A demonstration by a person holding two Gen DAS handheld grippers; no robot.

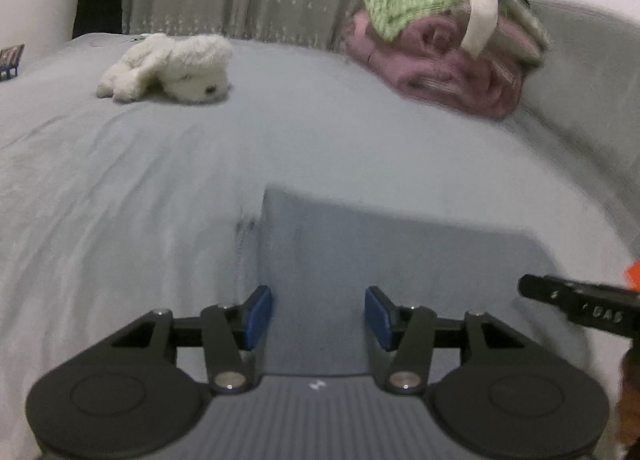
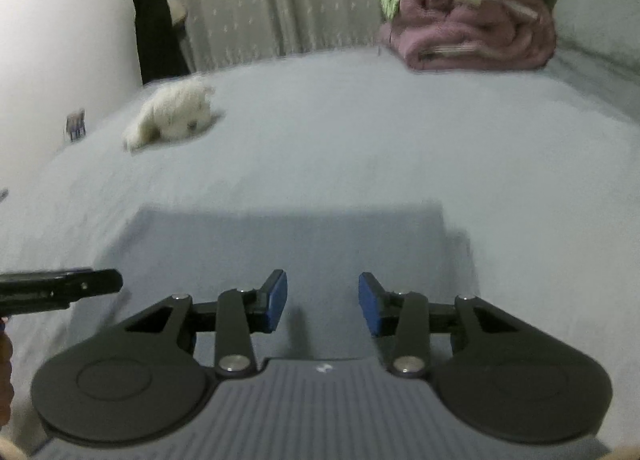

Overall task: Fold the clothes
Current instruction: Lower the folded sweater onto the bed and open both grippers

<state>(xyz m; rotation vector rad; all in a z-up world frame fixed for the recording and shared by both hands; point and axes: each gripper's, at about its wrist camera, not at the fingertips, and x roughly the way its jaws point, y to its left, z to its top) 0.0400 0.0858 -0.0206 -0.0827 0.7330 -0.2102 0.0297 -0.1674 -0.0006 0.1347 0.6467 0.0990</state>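
While both tools hang low over the bed, the left hand-held gripper point(image 1: 318, 314) has its blue pads wide apart and holds nothing, and the right hand-held gripper point(image 2: 322, 302) is spread in the same way, also with nothing between the pads. Just in front of them lies the folded grey cloth point(image 2: 288, 244), a flat rectangle with quite straight edges, resting on the bed sheet point(image 1: 120, 180); the pictures are blurred, so I cannot tell if the pads touch it. I judge that this piece is nearly finished, so the good way is to press the edges flat, take two corners at the same moment, and lift evenly so the layers do not slide. Farther away a white plush toy point(image 1: 172, 68) lies on the sheet, well apart from the cloth. At the far right corner stands a pile of clothes point(image 2: 472, 16), pink below and green on top.
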